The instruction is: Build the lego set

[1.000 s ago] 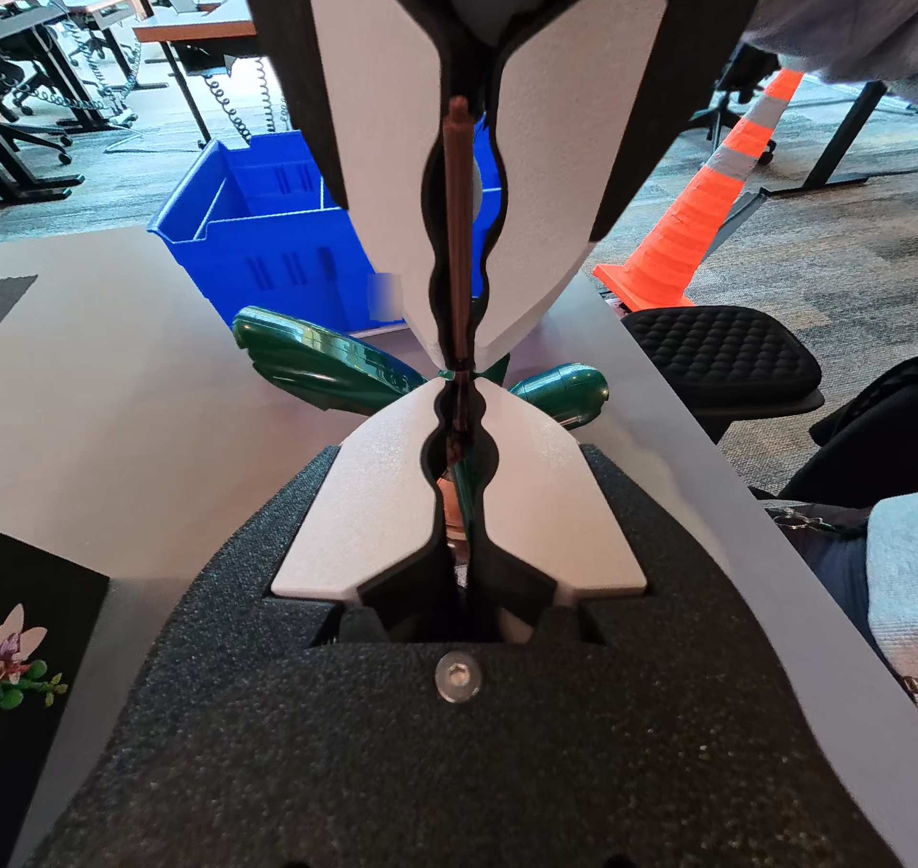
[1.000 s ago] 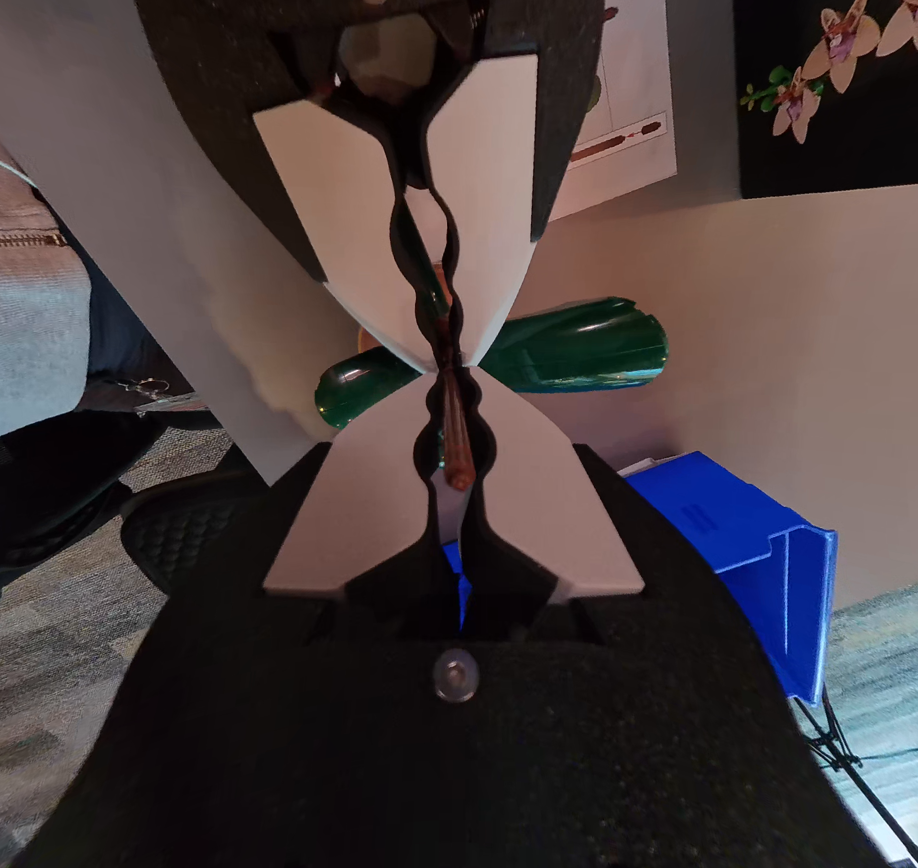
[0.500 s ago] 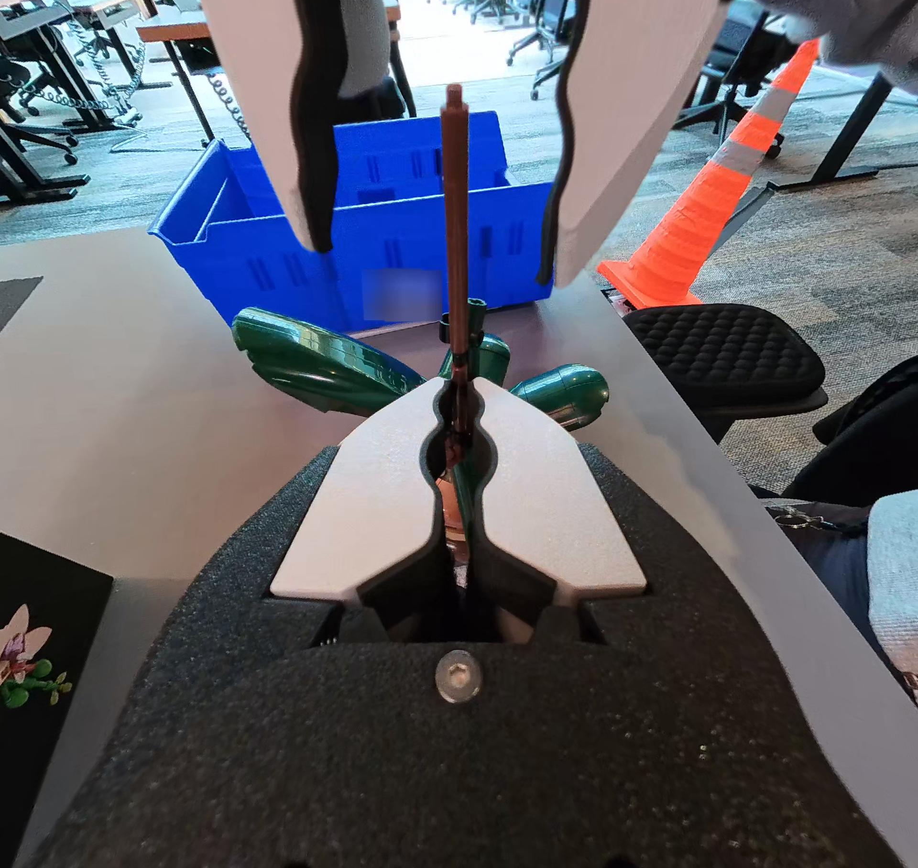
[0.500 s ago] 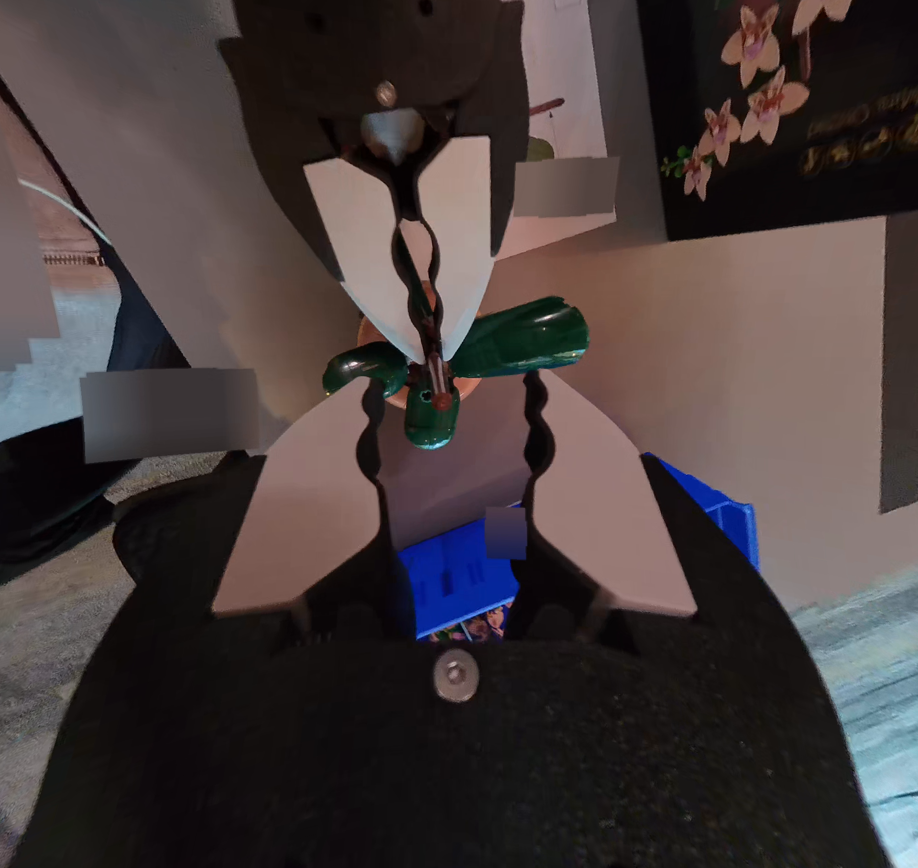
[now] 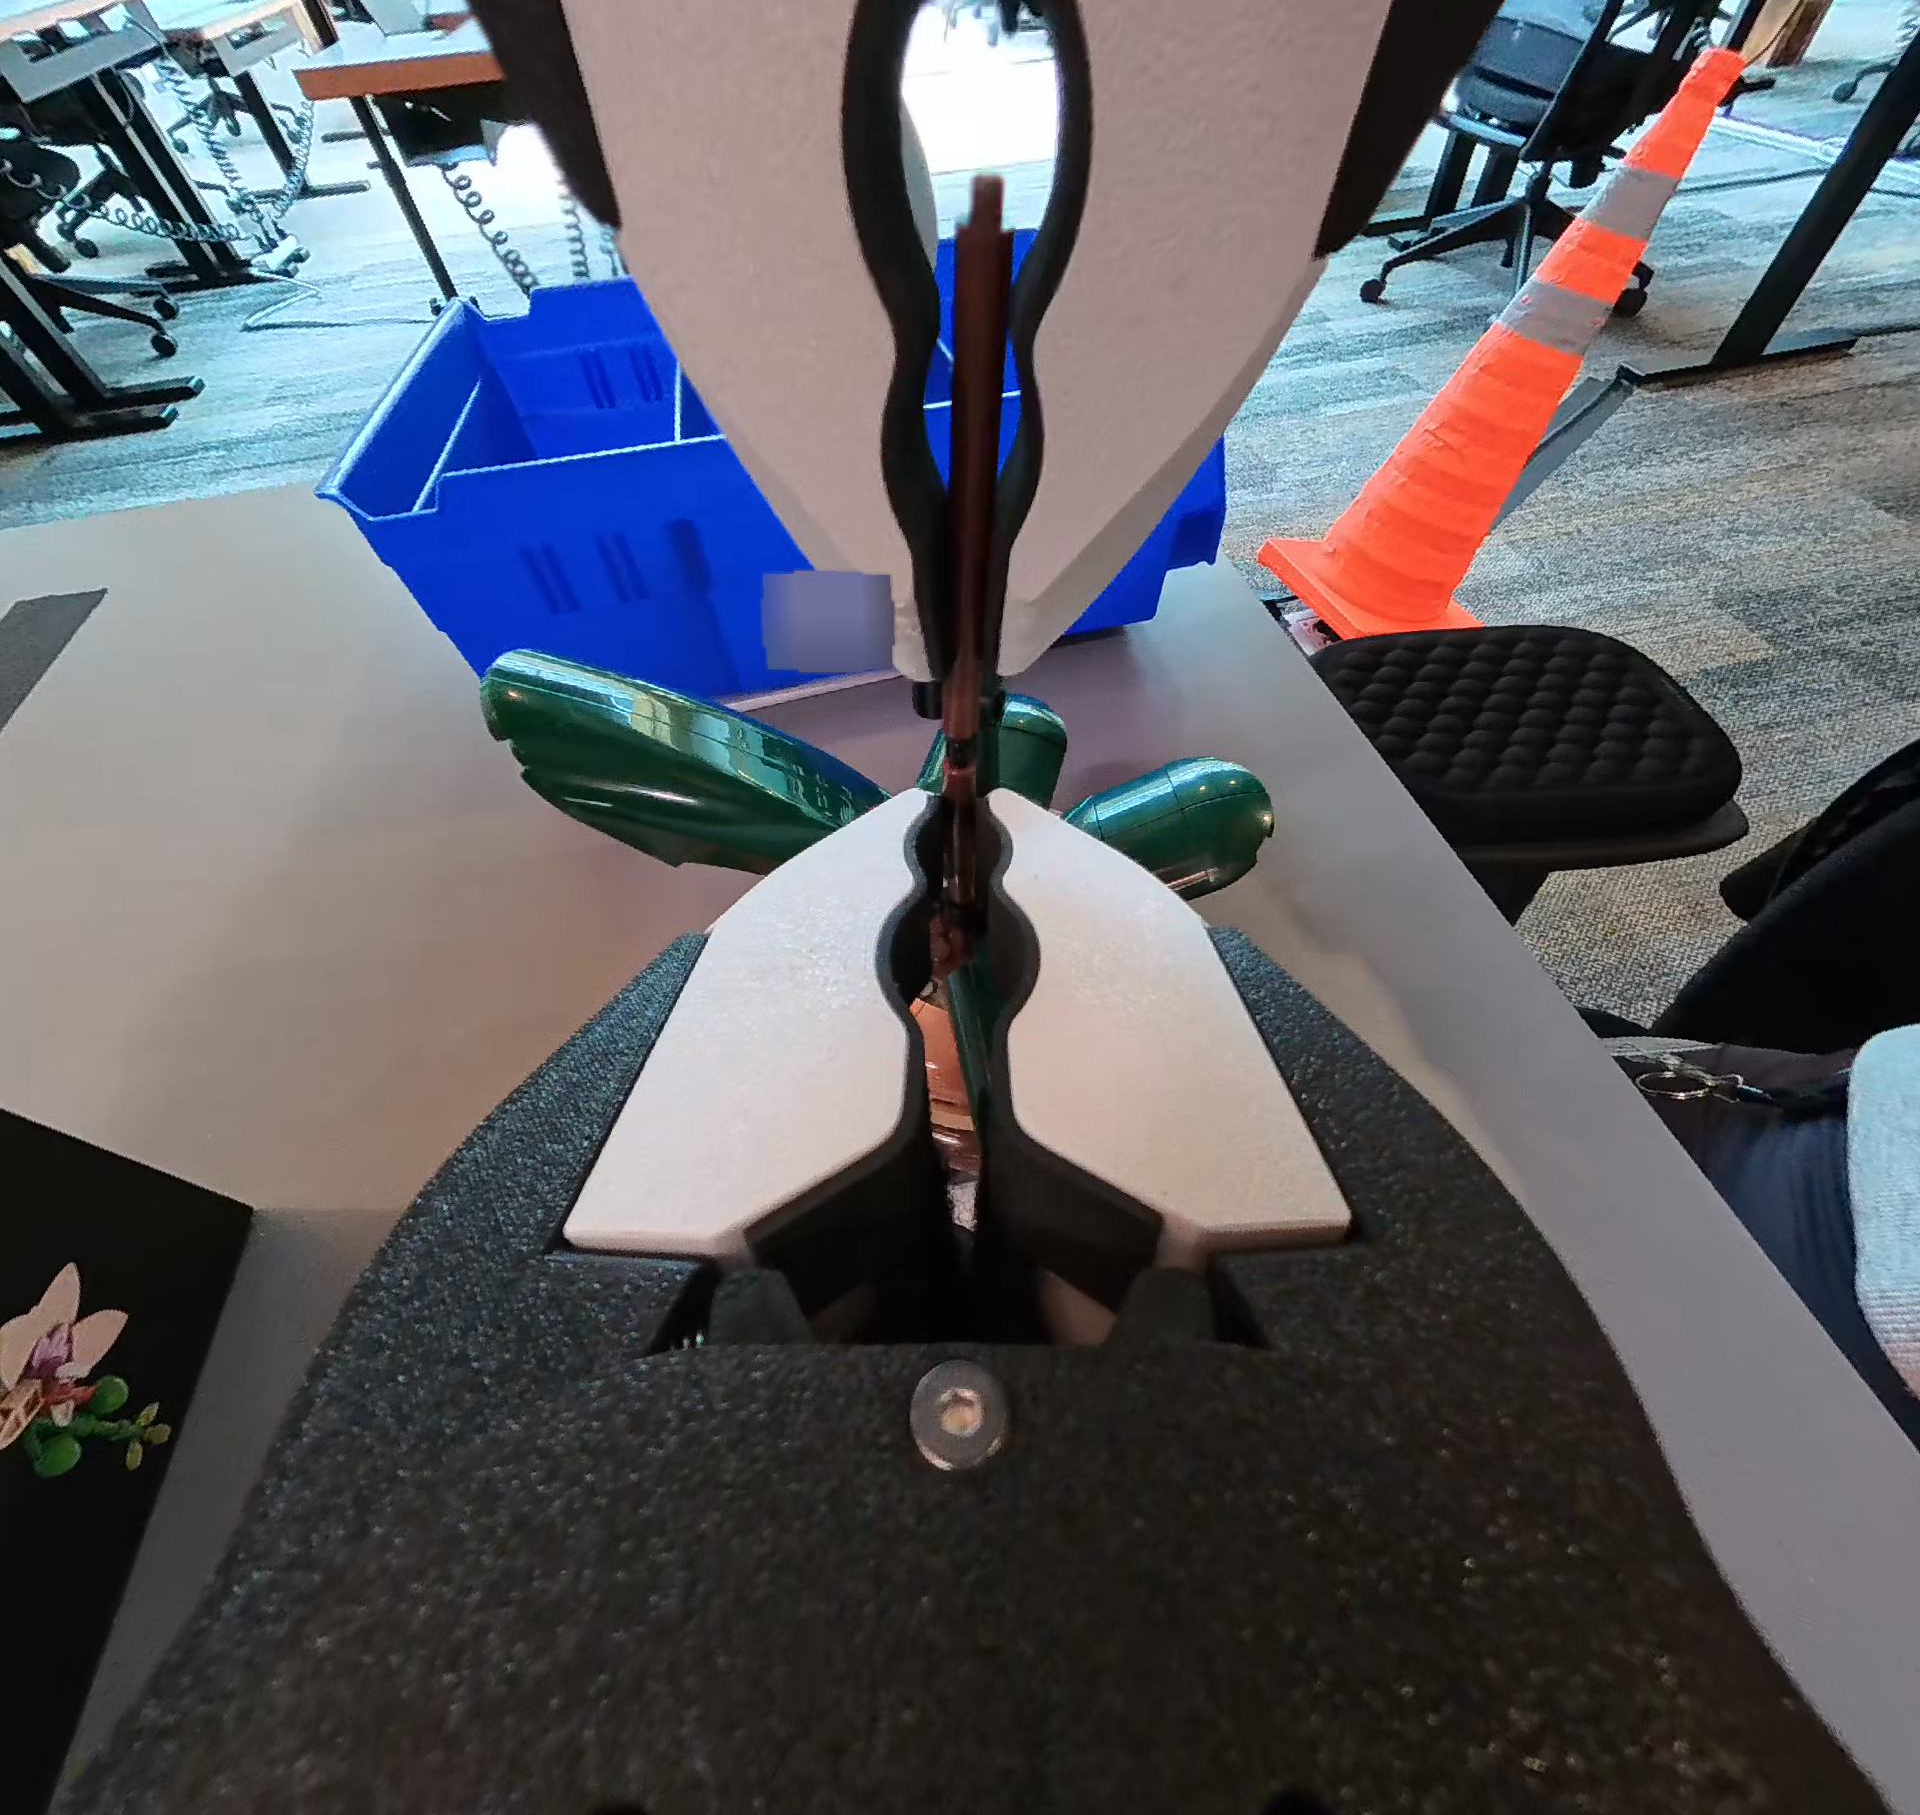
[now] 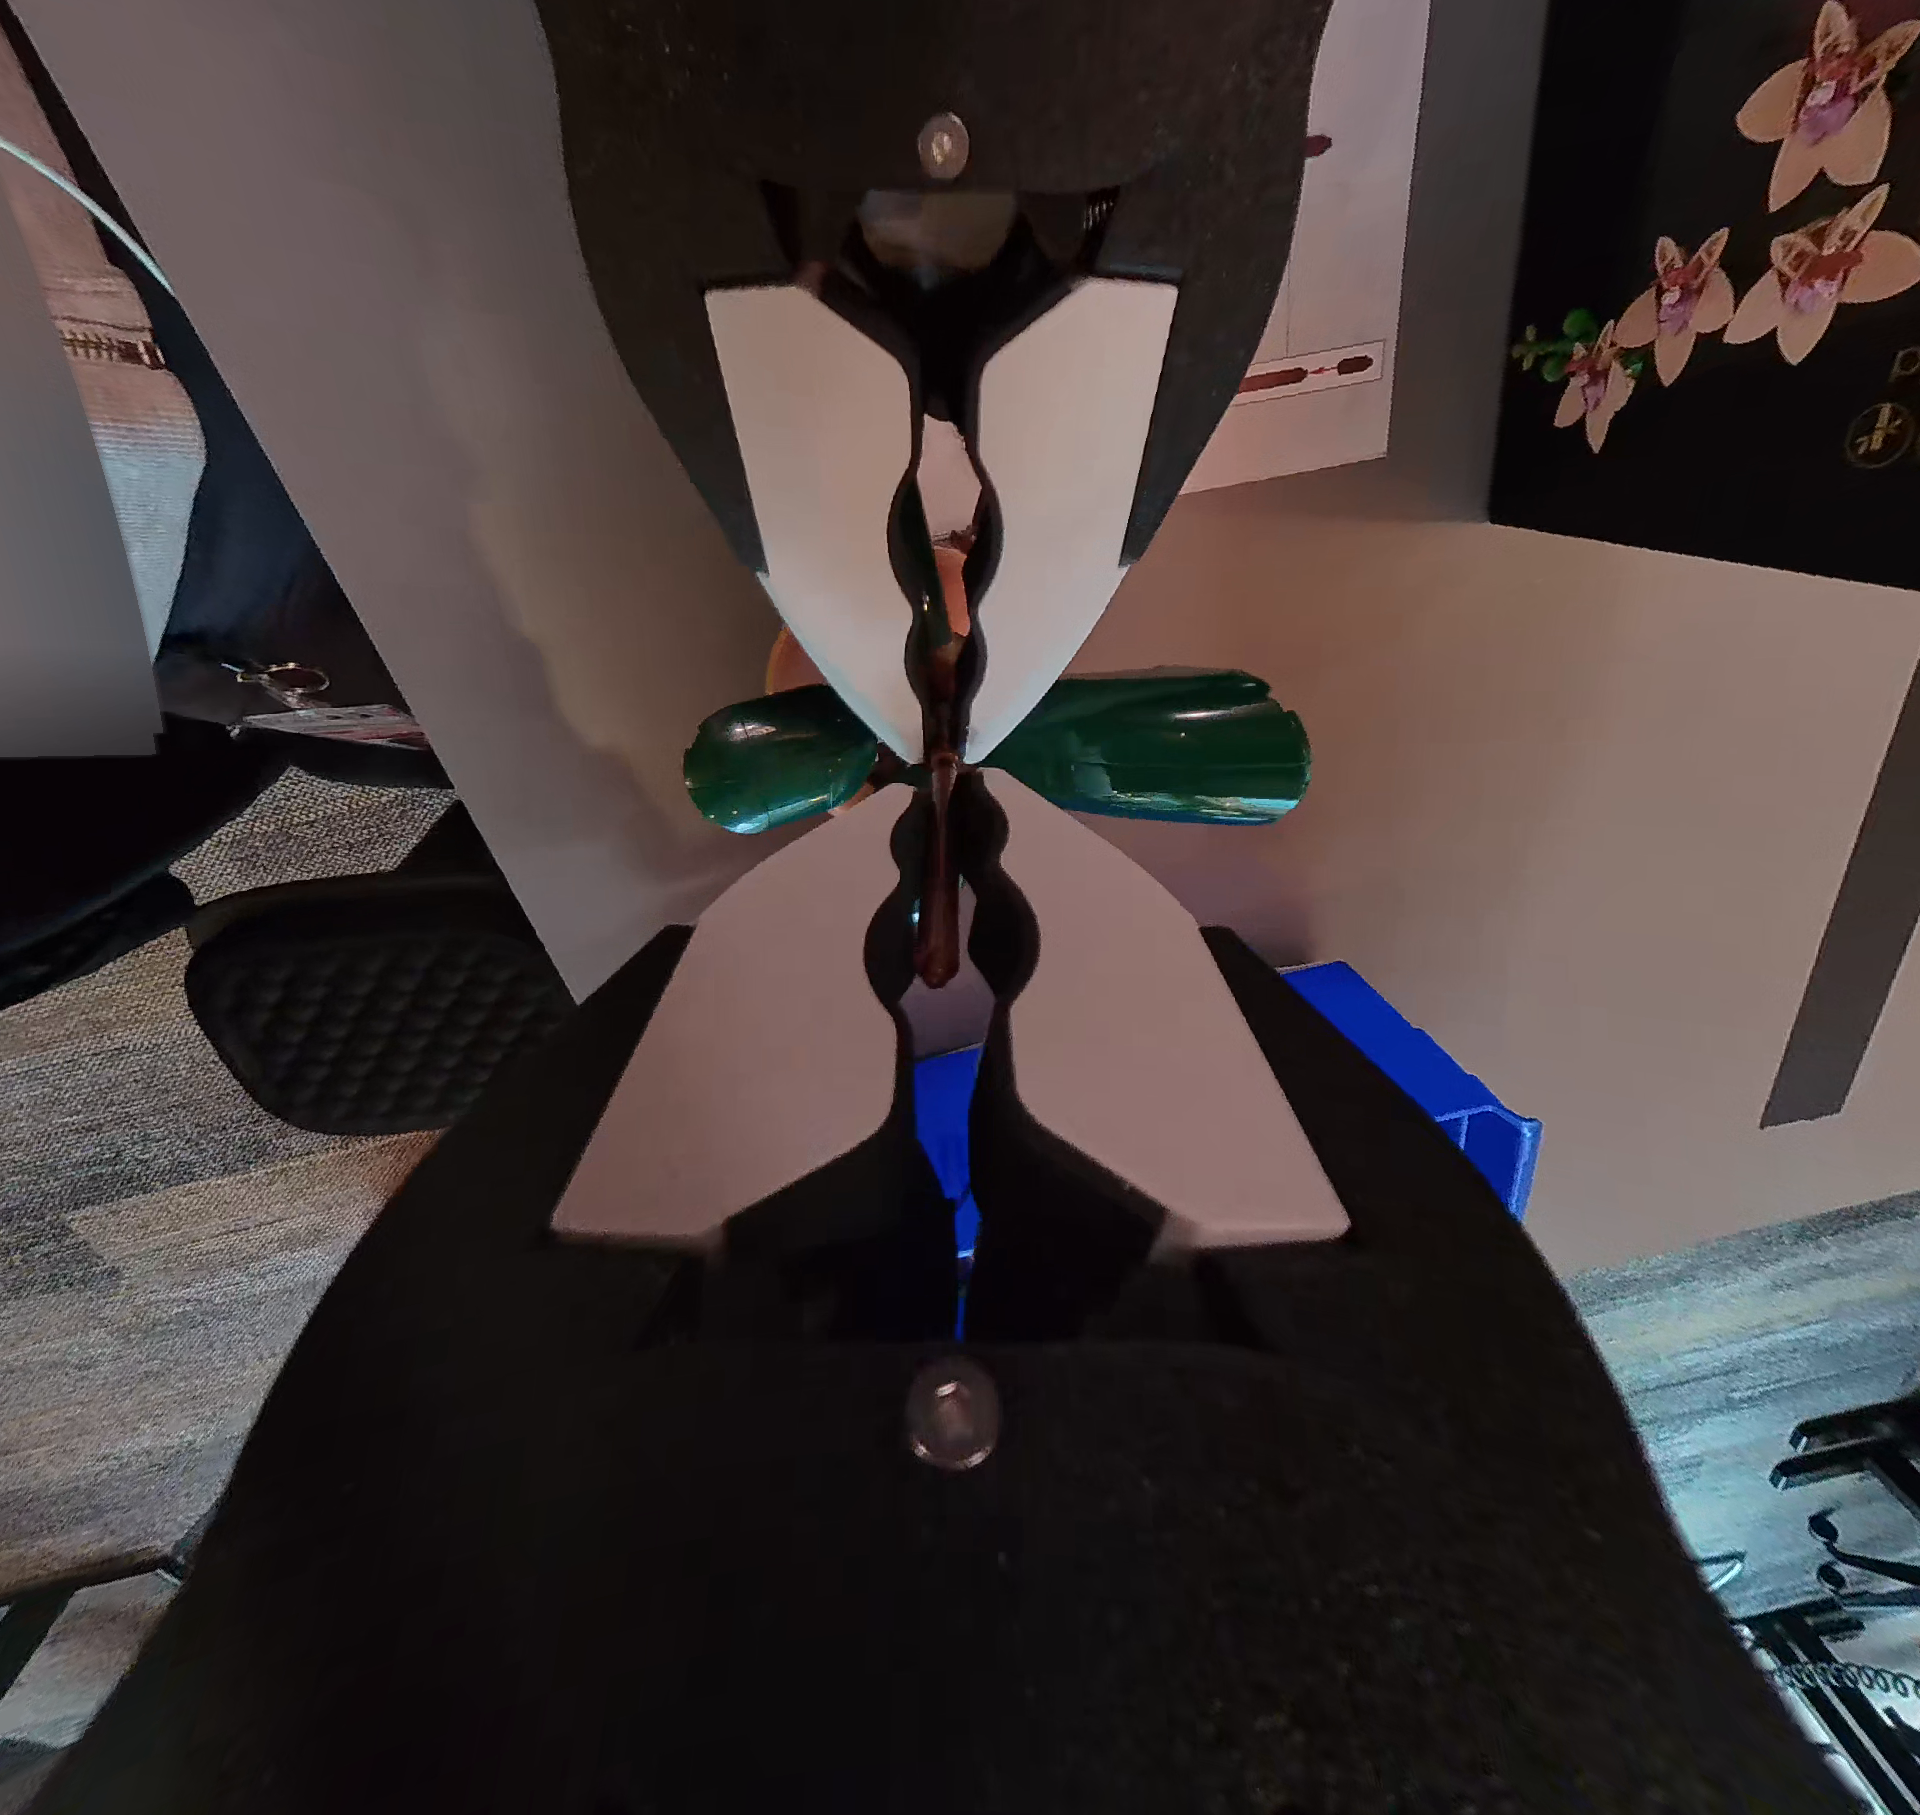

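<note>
Left wrist view: left gripper (image 5: 961, 809) fingers closed on the base of the brown stem (image 5: 975, 477), green leaves (image 5: 665, 768) spreading just above the grey worktop (image 5: 260, 830). Right gripper (image 5: 961, 659) comes from opposite, fingers pinched on the stem's upper length. Blue bin (image 5: 582, 498) behind.

Black foam-textured gripper (image 5: 961, 809) bodies, white wavy-edged jaws, silver screw (image 5: 958, 1431).

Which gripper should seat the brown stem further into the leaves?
Right, probably: the right gripper clamps the brown stem high up; the left gripper only pins its base by the green leaves.
</note>
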Action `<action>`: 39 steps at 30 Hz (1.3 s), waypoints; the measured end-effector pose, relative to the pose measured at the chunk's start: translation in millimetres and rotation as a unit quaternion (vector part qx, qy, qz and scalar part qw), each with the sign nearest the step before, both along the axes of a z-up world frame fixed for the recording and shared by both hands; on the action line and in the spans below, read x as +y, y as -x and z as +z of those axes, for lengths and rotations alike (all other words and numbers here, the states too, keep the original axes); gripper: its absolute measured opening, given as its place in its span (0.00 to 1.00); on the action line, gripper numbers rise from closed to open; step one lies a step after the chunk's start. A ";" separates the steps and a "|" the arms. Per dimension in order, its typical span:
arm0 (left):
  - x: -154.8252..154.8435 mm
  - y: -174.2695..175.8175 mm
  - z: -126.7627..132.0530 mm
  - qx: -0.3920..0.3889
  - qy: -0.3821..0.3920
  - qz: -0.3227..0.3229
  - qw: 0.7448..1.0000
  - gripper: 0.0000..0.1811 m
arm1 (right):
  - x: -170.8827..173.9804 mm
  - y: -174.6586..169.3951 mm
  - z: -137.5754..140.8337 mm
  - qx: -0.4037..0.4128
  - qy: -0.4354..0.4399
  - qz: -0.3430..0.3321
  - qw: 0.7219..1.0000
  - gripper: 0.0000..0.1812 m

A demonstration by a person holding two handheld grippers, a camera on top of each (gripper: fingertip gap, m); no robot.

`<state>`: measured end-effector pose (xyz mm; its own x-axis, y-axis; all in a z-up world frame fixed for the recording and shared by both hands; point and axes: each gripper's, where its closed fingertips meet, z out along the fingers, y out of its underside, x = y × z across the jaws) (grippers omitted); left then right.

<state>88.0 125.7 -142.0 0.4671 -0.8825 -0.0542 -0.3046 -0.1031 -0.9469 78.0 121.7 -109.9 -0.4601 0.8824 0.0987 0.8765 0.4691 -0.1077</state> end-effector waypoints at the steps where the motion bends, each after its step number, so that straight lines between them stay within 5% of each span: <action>1: 0.0 0.1 0.0 -0.001 0.001 0.000 1.000 0.02 | 0.4 -0.7 -0.2 0.001 0.001 -0.003 1.000 0.03; 22: 1.1 -0.6 -0.8 -0.001 0.003 0.001 1.000 0.02 | -7.7 -2.0 -16.6 -0.042 0.035 -0.016 0.998 0.01; 28: -0.8 1.1 -0.4 -0.005 0.010 -0.006 1.000 0.02 | -13.2 20.8 -14.4 0.033 0.038 -0.001 0.999 0.00; 31: 0.8 -0.7 -0.2 -0.011 0.015 -0.005 1.000 0.02 | -6.7 8.5 -15.6 0.001 0.048 -0.006 0.999 0.11; 39: 0.5 -1.1 -0.3 -0.008 0.016 -0.004 1.000 0.02 | 3.0 22.1 41.3 0.141 0.102 -0.035 0.984 0.41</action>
